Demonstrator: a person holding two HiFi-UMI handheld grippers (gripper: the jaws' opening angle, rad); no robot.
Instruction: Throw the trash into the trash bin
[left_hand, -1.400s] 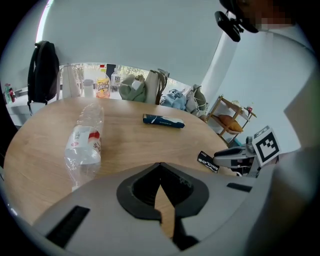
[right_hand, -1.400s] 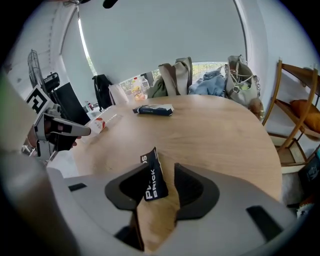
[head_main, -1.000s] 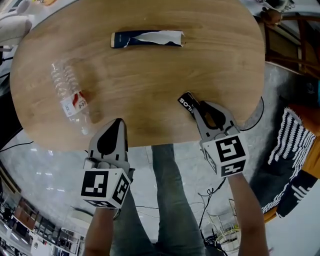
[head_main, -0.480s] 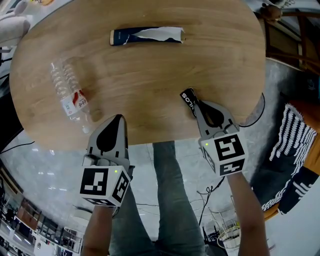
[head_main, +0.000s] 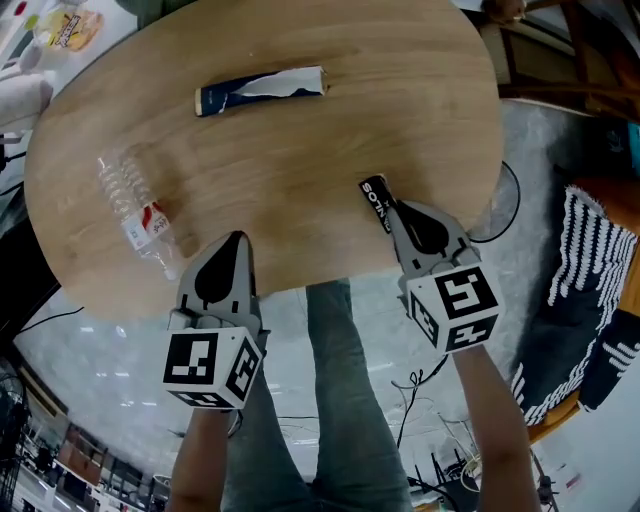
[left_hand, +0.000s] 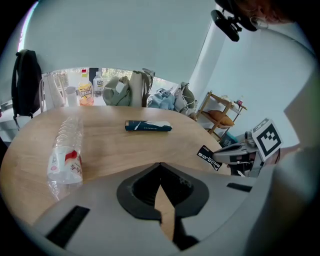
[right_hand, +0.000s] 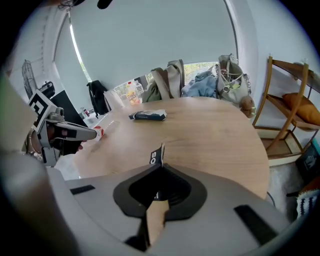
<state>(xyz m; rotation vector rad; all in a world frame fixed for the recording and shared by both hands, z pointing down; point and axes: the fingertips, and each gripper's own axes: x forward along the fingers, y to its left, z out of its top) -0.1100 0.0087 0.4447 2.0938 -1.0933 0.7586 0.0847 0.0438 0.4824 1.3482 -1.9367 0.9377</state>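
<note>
Oval wooden table (head_main: 300, 170) with three pieces of trash and two grippers at its near edge.
The left gripper (head_main: 237, 243) has its jaws together with nothing between them. The right gripper (head_main: 393, 210) pinches one small black wrapper (head_main: 375, 200) over the table. Farther away, one crushed clear bottle (head_main: 135, 215) lies at the left, and one torn dark blue packet (head_main: 260, 90) lies beyond.

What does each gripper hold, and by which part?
The right gripper pinches the black wrapper by its near end; the rest sticks out past the tips. The left gripper holds nothing.
</note>
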